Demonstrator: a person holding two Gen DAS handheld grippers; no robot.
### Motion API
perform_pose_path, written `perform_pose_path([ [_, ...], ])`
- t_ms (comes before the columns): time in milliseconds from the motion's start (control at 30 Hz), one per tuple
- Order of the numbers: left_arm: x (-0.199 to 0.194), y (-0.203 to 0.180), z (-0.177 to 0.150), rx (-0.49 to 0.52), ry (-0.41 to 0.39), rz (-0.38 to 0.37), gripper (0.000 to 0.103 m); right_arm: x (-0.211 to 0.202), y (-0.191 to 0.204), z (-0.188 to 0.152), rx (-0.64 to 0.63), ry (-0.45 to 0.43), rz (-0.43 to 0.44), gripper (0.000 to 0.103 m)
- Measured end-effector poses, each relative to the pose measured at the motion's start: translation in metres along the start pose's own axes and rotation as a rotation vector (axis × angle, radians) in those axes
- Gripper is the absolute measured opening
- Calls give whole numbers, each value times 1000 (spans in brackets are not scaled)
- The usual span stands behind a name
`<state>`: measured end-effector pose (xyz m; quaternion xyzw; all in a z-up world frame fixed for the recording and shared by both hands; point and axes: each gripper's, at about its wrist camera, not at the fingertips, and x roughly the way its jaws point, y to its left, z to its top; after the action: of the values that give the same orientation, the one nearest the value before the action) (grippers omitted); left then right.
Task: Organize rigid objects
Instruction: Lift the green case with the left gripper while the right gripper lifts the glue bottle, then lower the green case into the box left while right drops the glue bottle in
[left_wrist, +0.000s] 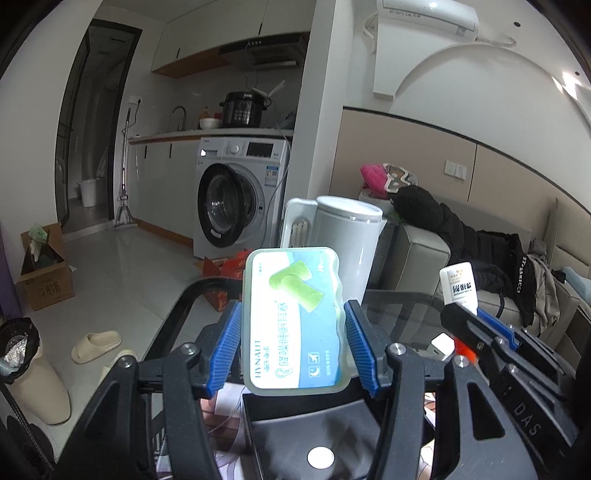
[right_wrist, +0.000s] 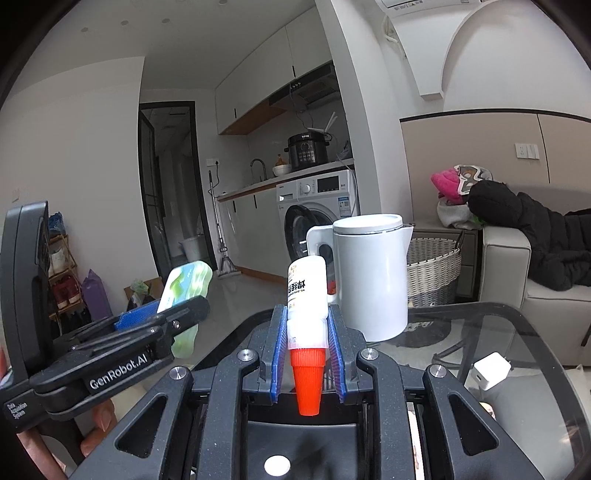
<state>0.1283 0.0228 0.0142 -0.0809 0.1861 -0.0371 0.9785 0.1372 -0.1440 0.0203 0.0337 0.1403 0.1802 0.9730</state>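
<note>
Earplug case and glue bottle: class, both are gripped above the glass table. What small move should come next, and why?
Probably lower the earplug case onto bare glass table beside the kettle. Both tools are full, the right holding the glue bottle cap toward the camera, and nothing is set down.

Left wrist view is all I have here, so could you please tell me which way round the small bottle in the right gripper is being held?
Observer: The small bottle is held with its orange cap pointing back toward the camera, its base outward, clamped between the right gripper pads.
Operator: Thank you. Is there anything beside the sofa that my view hides behind the kettle?
Observer: Yes, a woven basket stands on the floor between the white kettle and the sofa.
Operator: And how does my earplug box look from the right wrist camera?
Observer: The earplug box shows nearly edge-on, sticking out above and below the left gripper fingers.
</note>
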Motion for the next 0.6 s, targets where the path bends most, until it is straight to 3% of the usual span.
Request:
perform_pose_path([
  [167,13,1,-3,-12,65,-23,55,12,-8,-4,27,59,-1,21],
  [433,24,-5,-10,14,127,-22,55,39,-8,-16,23,216,13,21],
  [600,38,-6,-18,21,220,-26,55,59,-10,-28,28,345,26,21],
])
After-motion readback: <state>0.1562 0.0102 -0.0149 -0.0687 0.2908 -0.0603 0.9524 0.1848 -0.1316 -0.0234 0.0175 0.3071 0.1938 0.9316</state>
